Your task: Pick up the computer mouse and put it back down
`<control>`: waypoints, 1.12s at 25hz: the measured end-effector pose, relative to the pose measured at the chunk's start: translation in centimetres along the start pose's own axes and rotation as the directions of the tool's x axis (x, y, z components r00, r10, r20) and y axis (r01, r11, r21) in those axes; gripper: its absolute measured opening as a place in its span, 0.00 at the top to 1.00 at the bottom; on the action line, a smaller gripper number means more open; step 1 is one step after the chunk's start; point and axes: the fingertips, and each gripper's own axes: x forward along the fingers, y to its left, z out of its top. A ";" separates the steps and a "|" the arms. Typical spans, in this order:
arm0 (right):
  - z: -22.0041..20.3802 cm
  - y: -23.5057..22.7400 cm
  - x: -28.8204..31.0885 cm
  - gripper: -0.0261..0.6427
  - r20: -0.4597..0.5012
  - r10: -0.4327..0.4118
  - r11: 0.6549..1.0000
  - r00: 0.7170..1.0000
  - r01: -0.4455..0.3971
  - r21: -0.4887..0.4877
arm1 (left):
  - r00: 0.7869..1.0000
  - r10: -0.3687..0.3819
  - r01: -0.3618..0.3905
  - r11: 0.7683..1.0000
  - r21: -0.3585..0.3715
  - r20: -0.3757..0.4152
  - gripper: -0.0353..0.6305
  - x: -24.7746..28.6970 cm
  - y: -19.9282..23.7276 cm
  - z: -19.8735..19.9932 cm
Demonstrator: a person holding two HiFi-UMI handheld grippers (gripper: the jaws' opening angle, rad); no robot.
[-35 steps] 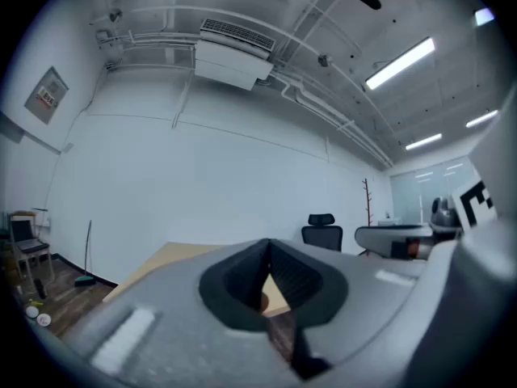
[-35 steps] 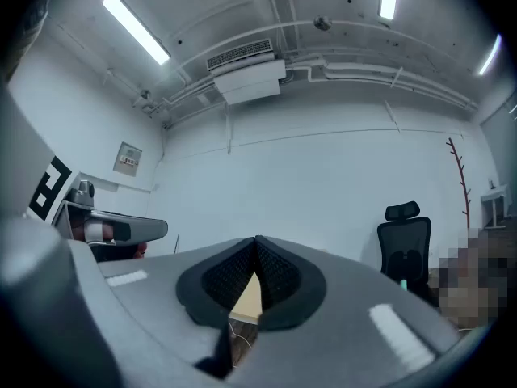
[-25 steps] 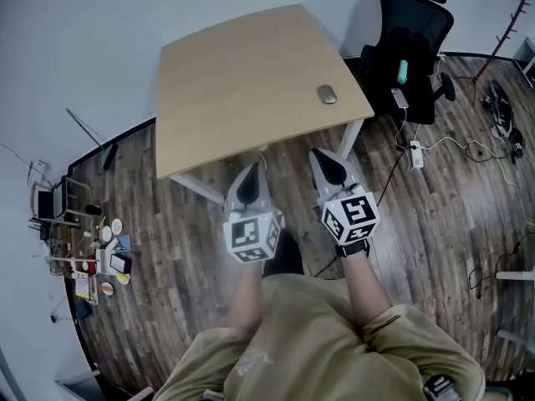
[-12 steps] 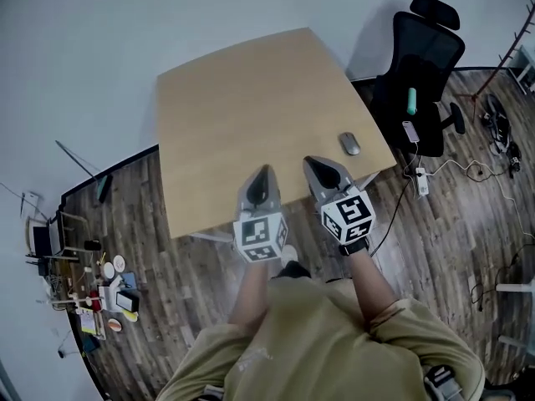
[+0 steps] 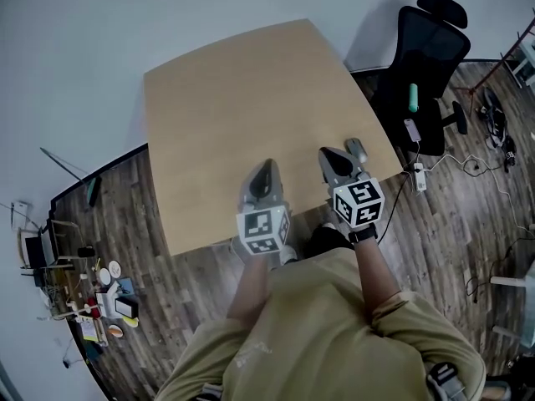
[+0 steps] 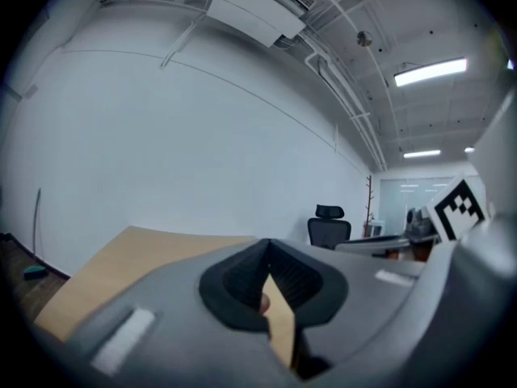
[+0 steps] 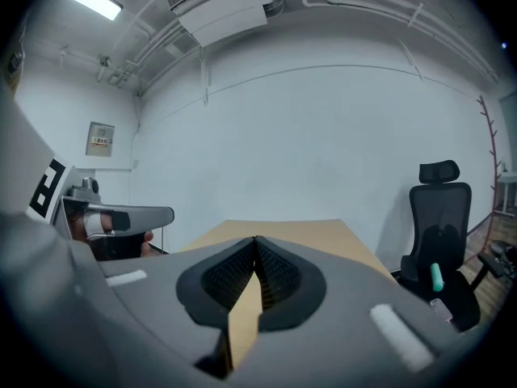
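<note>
Room: wood-plank floor (image 5: 468, 224), pale wall (image 5: 75, 40) behind.
Table (image 5: 226, 98): tan top, bare except for the mouse; both grippers over its near edge.
Chair (image 5: 426, 65): black, just off the table's right side, well clear of the work.
Left gripper (image 5: 267, 169): jaws closed tip to tip, nothing between them; pointing across the table, close to level.
Right gripper (image 5: 328, 154): jaws closed tip to tip as well, empty; pointing the same way, a little nose-down.
Mouse (image 5: 357, 149): grey, flat on the table near the right edge and the near-right corner, untouched.
Relation: mouse just right of the right gripper's tips and about level with them, not between the jaws; well apart from the left gripper, so the right hand is plainly nearer.
Long axis: roughly away from the person, near parallel to the right gripper's pointing line, slightly slanted toward the table edge.
Right gripper view: mouse not visible, probably hidden below the gripper body.
Judged next need: open the right jaws, shift right and down, straddle the mouse's narrow width.
</note>
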 end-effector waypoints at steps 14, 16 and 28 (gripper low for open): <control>-11.8 -19.7 3.7 0.80 -0.437 -0.106 0.982 0.893 0.164 0.097 | 0.990 -0.068 0.062 0.997 -0.053 -0.125 0.94 14.3 -2.5 -3.8; -13.9 -21.4 4.3 0.75 -0.497 -0.093 0.977 0.863 0.176 0.122 | 0.986 -0.070 0.062 0.997 -0.055 -0.151 0.94 15.7 -2.8 -4.6; -26.0 -25.9 7.9 0.44 -0.729 -0.040 0.959 0.683 0.231 0.165 | 0.959 -0.055 0.036 0.997 -0.073 -0.278 0.94 21.5 -1.4 -9.6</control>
